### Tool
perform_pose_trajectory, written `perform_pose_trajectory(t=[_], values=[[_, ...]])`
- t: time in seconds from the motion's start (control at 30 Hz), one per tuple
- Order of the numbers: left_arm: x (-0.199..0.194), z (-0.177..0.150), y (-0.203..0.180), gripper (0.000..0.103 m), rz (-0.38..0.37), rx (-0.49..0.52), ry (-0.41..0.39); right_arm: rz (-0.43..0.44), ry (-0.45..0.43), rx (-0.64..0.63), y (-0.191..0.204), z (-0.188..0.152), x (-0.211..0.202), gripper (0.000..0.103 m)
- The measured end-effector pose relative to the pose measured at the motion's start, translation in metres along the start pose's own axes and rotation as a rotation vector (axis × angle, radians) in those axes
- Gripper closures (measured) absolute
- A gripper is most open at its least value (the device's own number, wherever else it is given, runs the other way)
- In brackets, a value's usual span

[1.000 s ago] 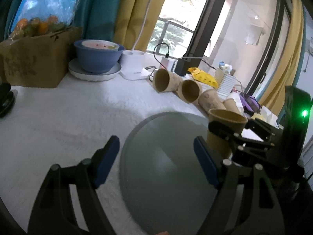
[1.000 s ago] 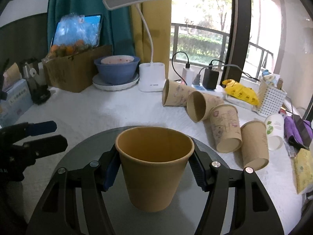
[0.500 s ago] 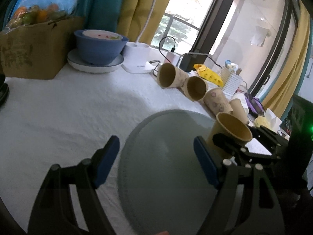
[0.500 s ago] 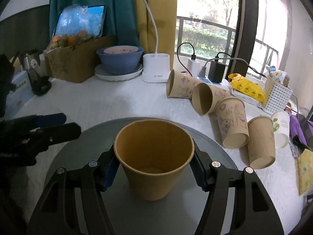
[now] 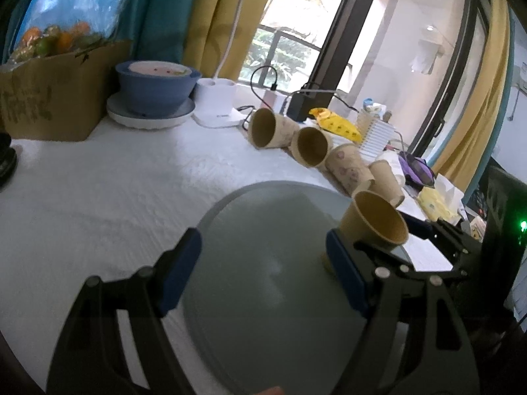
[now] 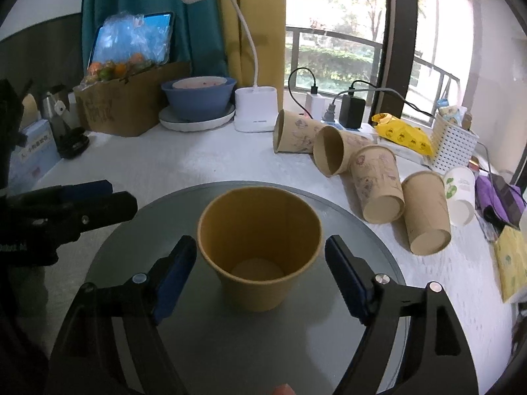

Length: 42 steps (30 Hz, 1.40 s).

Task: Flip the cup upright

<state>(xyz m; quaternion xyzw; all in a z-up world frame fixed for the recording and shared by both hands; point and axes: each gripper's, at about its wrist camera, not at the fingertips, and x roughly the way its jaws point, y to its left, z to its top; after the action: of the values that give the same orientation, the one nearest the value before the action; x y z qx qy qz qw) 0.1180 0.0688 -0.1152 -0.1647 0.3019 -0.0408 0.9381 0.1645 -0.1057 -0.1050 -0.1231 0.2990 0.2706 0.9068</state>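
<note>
A brown paper cup (image 6: 260,247) stands upright, mouth up, on the round grey tray (image 6: 204,339). My right gripper (image 6: 260,278) is open, its blue pads on either side of the cup with a gap on both sides. In the left wrist view the same cup (image 5: 372,227) stands on the tray (image 5: 263,289) at its right edge. My left gripper (image 5: 263,273) is open and empty above the tray, left of the cup.
Several paper cups (image 6: 375,187) lie on their sides on the white cloth, right of the tray. At the back stand a desk lamp (image 6: 255,112), a blue bowl on a plate (image 6: 197,98), a cardboard box with fruit (image 6: 131,102), chargers and a white basket (image 6: 453,144).
My right gripper has opened and let go of the cup, which now stands on the tray. The jaws were closed around it before. The left gripper stays open and shifted slightly.
</note>
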Motion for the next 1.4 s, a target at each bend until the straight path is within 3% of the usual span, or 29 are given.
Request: perform_pose_trajectory(t=[0.57, 0.67, 0.8, 1.4], values=[[-0.057, -0.012, -0.025, 0.023, 0.025, 0.067, -0.115, -0.041, -0.096, 0.013, 0.003, -0.010, -0.063, 0.020], [-0.070, -0.014, -0.031, 0.010, 0.024, 0.077, -0.144, -0.051, -0.116, 0.015, 0.003, -0.011, -0.076, 0.020], [-0.084, -0.014, -0.037, 0.008, 0.023, 0.091, -0.177, -0.057, -0.138, 0.029, 0.004, -0.010, -0.097, 0.020], [-0.161, -0.001, -0.072, 0.007, 0.064, 0.181, -0.382, -0.094, -0.293, 0.059, 0.010, 0.010, -0.185, 0.020]])
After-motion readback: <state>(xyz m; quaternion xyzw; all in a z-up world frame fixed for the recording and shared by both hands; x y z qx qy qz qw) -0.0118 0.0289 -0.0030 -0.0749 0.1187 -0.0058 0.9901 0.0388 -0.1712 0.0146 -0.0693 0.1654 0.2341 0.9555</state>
